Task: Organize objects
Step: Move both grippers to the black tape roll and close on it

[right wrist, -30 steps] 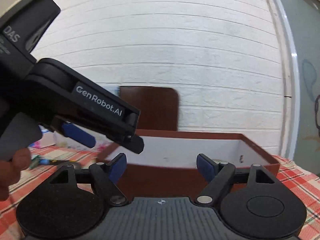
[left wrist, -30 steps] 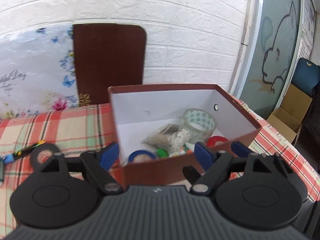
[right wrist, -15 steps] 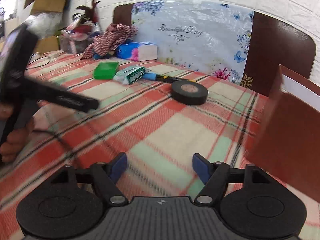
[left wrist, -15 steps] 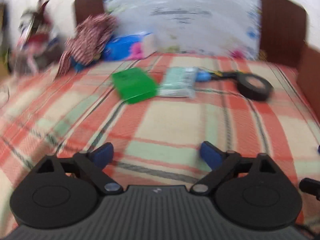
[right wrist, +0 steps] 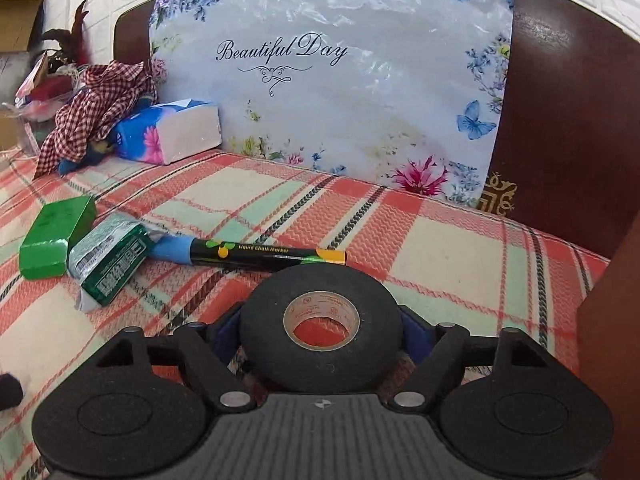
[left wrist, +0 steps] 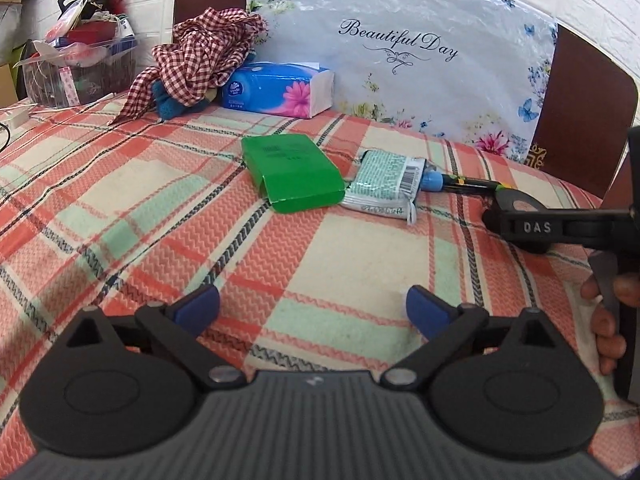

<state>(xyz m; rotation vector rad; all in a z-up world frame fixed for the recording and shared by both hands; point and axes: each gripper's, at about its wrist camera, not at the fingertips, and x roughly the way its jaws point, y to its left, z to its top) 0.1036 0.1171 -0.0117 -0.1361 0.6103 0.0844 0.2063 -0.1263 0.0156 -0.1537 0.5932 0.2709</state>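
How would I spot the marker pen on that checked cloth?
Find the big floral "Beautiful Day" sheet standing behind the plaid tablecloth. In front of it runs a short row: green box, green foil packet, then the marker. It alone is long and thin, black with a blue cap.

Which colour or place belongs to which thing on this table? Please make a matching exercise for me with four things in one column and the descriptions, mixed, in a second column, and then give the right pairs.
Column one
1. tape roll
2. box
3. tissue pack
4. marker

Column two
A. green, right beside the silver-green packet
B. black barrel with a blue end, lying just behind the tape roll
C. black ring, lying flat
D. blue and pink, at the back beside the checked cloth

Right pairs: 1-C, 2-A, 3-D, 4-B
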